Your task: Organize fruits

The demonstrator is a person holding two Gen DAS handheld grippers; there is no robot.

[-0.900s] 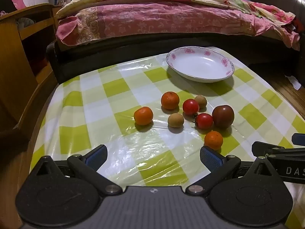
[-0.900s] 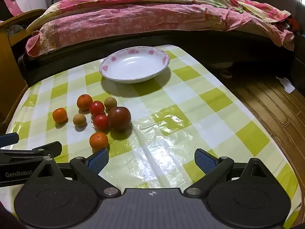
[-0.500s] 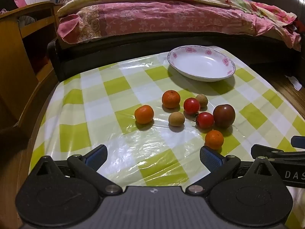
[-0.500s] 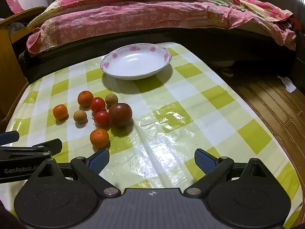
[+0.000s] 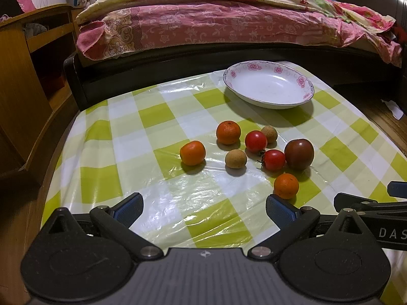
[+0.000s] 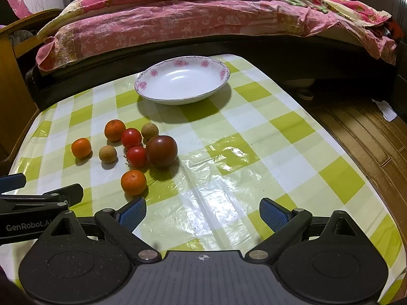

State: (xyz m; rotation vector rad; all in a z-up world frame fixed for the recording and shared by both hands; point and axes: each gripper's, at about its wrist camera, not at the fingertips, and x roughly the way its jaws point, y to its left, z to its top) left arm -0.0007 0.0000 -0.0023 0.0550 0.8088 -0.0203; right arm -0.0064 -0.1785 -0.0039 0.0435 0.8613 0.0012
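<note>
Fruit lies in a loose cluster on the counter (image 5: 122, 137) with its green-and-white checked plastic cloth: three small orange mandarins (image 5: 192, 153), two red cherry tomatoes (image 5: 256, 141), two tan round longans (image 5: 235, 158) and one large dark purple-red tomato (image 6: 161, 151) (this one touches a cherry tomato). Beyond them sits the white shallow bowl with pink flowers on its rim (image 6: 182, 79), holding nothing. Left gripper (image 5: 204, 207) and right gripper (image 6: 202, 210) both hover over bare cloth, jaws spread wide, nothing between them.
</note>
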